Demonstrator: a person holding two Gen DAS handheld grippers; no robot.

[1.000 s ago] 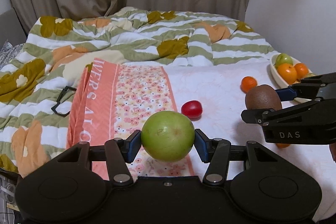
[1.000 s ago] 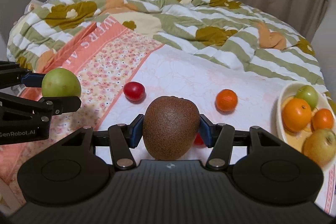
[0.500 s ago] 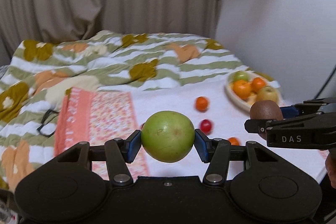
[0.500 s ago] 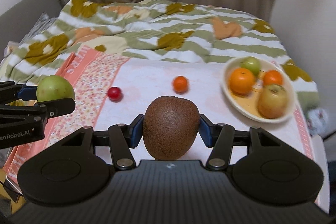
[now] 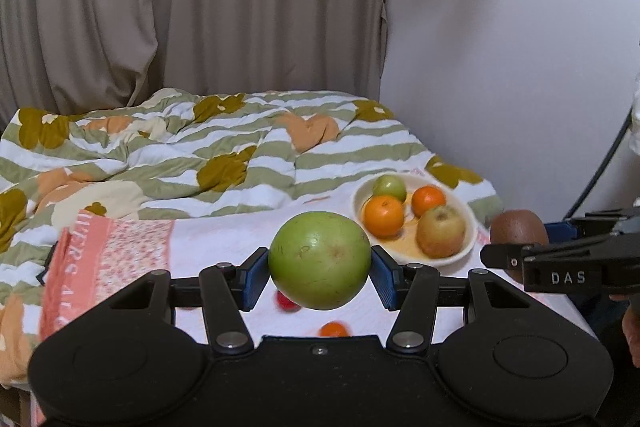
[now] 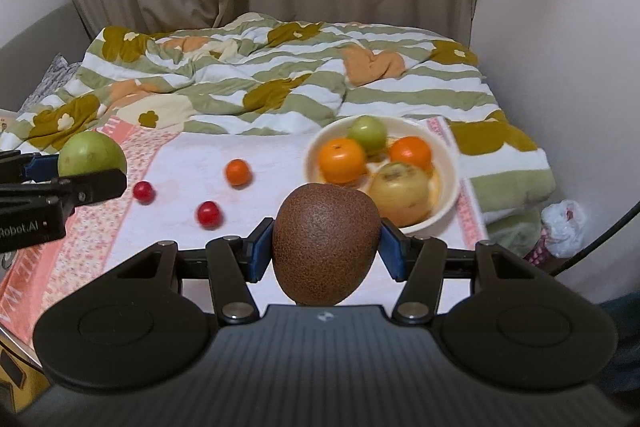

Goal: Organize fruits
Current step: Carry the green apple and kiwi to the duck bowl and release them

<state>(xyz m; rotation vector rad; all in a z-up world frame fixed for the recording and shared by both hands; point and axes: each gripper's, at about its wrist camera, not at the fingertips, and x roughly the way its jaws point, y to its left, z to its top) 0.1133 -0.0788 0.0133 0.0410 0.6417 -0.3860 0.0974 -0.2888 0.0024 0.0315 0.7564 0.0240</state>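
My left gripper (image 5: 320, 277) is shut on a green apple (image 5: 319, 259), held above the bed. My right gripper (image 6: 326, 253) is shut on a brown kiwi (image 6: 326, 245), held in front of the cream fruit bowl (image 6: 448, 201). The bowl holds two oranges, a small green fruit and a yellowish apple; it also shows in the left wrist view (image 5: 470, 229). The right gripper with the kiwi (image 5: 519, 227) appears at the right of the left wrist view. The left gripper with the apple (image 6: 91, 153) appears at the left of the right wrist view.
Two red cherry tomatoes (image 6: 208, 214) (image 6: 143, 191) and a small orange (image 6: 237, 172) lie loose on the white-and-pink floral cloth (image 6: 192, 163). A rumpled striped quilt (image 6: 280, 75) lies behind. Curtain and wall stand at the back; a cable (image 6: 592, 247) hangs at the right.
Both grippers have risen and swung right with their fruits. The bowl now sits nearer the middle of both views, and the loose fruits lie lower in the frames.
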